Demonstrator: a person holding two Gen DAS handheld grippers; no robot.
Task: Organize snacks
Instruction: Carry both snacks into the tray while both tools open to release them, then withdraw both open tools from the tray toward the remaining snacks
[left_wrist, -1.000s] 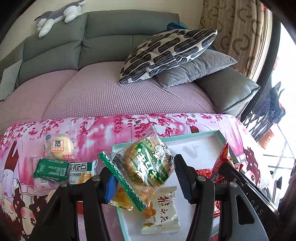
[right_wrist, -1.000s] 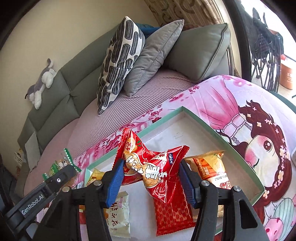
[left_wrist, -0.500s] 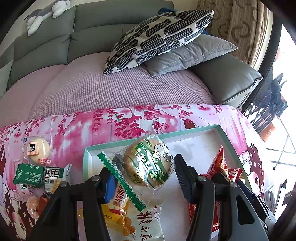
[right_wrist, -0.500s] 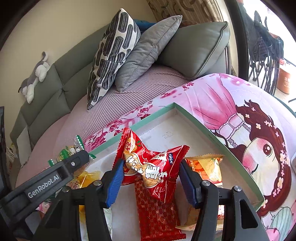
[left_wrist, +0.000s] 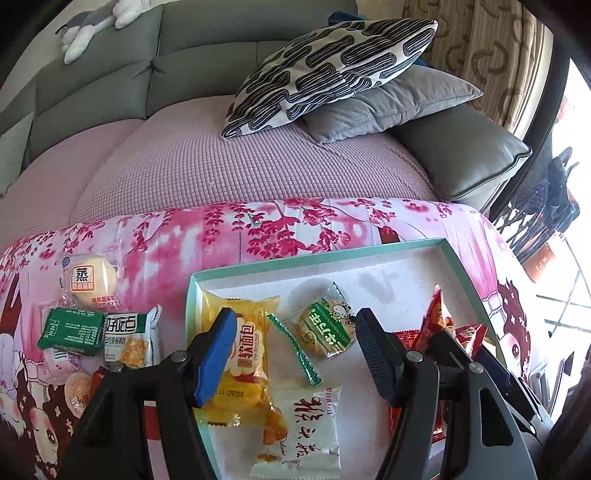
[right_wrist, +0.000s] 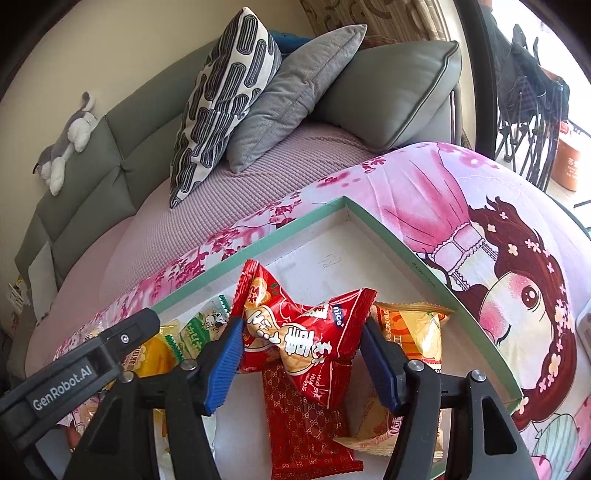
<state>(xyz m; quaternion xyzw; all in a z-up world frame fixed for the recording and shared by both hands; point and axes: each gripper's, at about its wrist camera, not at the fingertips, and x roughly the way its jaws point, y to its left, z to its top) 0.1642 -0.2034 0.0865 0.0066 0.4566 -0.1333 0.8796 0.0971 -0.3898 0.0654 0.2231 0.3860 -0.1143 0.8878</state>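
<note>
A white tray with a teal rim (left_wrist: 192, 295) lies on the pink flowered cloth. My left gripper (left_wrist: 295, 343) hovers over it with its jaws opening. The green round-cake packet (left_wrist: 327, 325) lies flat in the tray beyond the pads, free of them. Beside it are a yellow bread packet (left_wrist: 251, 350) and a white packet (left_wrist: 306, 424). My right gripper (right_wrist: 301, 347) is over the tray's (right_wrist: 406, 254) right half, jaws opening. The crumpled red snack packet (right_wrist: 303, 332) is still between its pads and touches both.
Loose snacks sit on the cloth left of the tray: a round cake (left_wrist: 88, 284), a green packet (left_wrist: 70, 328), a white-green packet (left_wrist: 129, 332). An orange packet (right_wrist: 413, 332) and a dark red packet (right_wrist: 306, 424) lie under the right gripper. A sofa with cushions (left_wrist: 325, 74) stands behind.
The left jaws widened and the green packet dropped out of them onto the tray floor. The right jaws spread a little, with the red packet still between them.
</note>
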